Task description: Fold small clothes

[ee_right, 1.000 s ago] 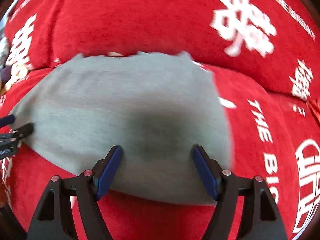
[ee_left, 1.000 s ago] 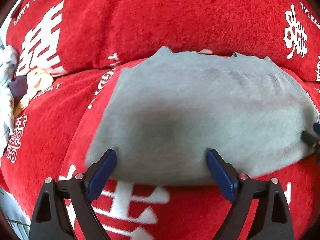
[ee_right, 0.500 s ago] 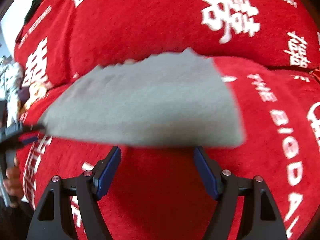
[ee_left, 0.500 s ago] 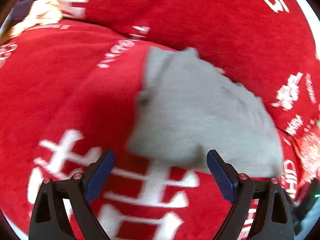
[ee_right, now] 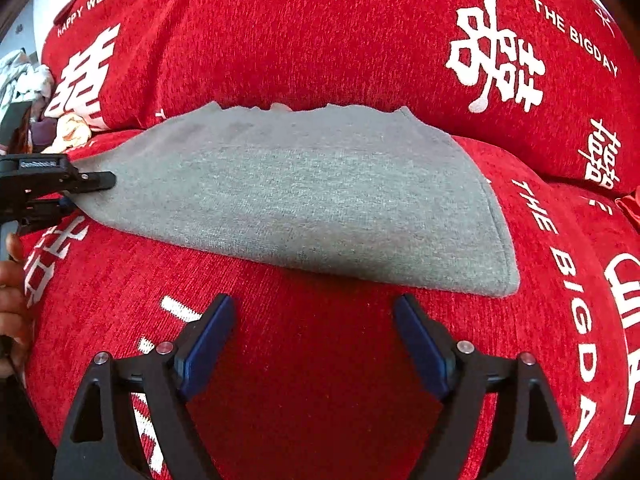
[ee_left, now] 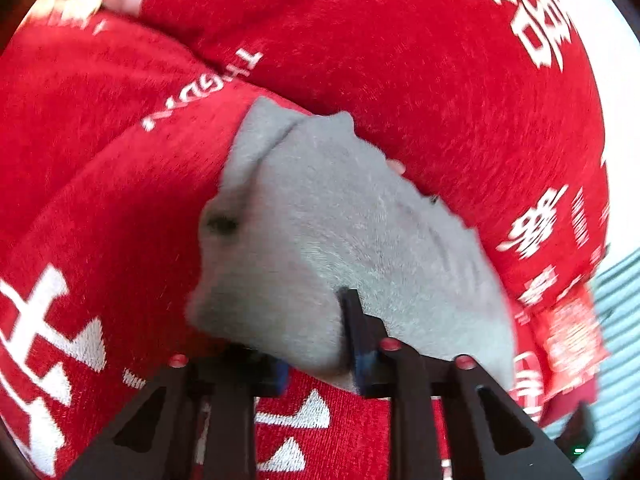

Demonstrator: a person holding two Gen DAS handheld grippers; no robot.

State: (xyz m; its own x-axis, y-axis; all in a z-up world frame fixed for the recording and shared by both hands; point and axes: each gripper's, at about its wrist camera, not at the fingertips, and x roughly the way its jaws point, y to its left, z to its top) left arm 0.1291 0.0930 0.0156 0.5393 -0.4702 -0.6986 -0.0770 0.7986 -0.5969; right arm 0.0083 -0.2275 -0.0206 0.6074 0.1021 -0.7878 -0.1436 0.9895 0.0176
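left gripper [ee_left: 320,344]: black plastic frame with triangular cut-outs in its arms, small round red-tinted rivets at the pivots
left gripper finger pads [ee_left: 360,344]: dark blue strips on the inner faces (blurred, so surface detail is hard to tell)
left gripper from the right wrist view [ee_right: 86,182]: black body with small screws along the finger and a small white lettered label on top, too small to read
right gripper [ee_right: 314,334]: black frame of the same build, triangular openings low in each arm, silver round rivets at the joints
right gripper finger pads [ee_right: 210,334]: flat, deep blue, long and narrow
hand [ee_right: 10,292]: bare fingers at the picture's edge, no glove or sleeve visible
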